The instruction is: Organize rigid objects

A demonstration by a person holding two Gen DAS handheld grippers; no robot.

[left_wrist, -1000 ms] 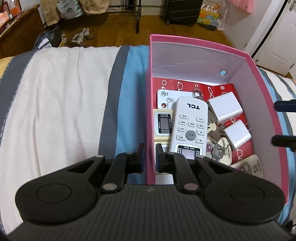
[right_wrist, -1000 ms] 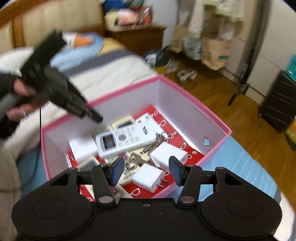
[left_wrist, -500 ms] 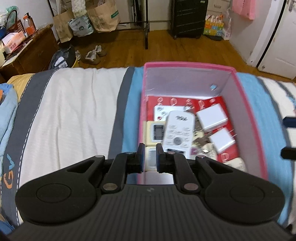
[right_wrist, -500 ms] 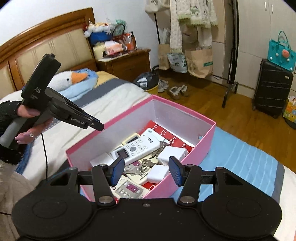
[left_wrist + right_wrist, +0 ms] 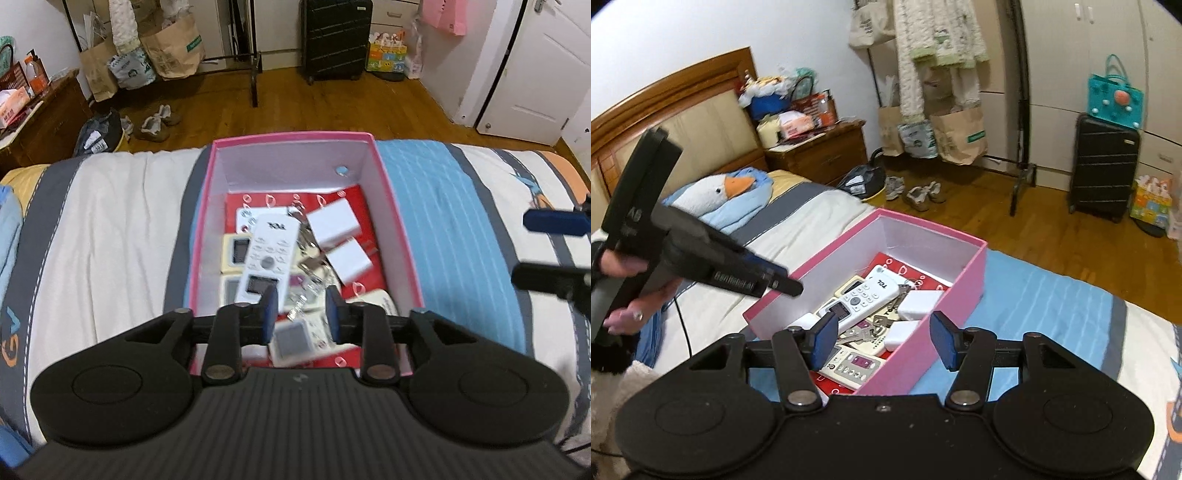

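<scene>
The pink box (image 5: 399, 236) sits on the bed (image 5: 92, 229), holding the white remote (image 5: 267, 254), two white chargers (image 5: 334, 223), keys (image 5: 308, 258) and more remotes; nothing loose shows on the bedding around it; the left gripper (image 5: 300, 318) hangs above the box's near end, its jaws just opening to a small gap with nothing between them; the right gripper (image 5: 882, 341) hovers by the box's near right wall, about half open and empty; the gathering step looks done; next likely calls for backing both hands clear, or finding any stray item
</scene>
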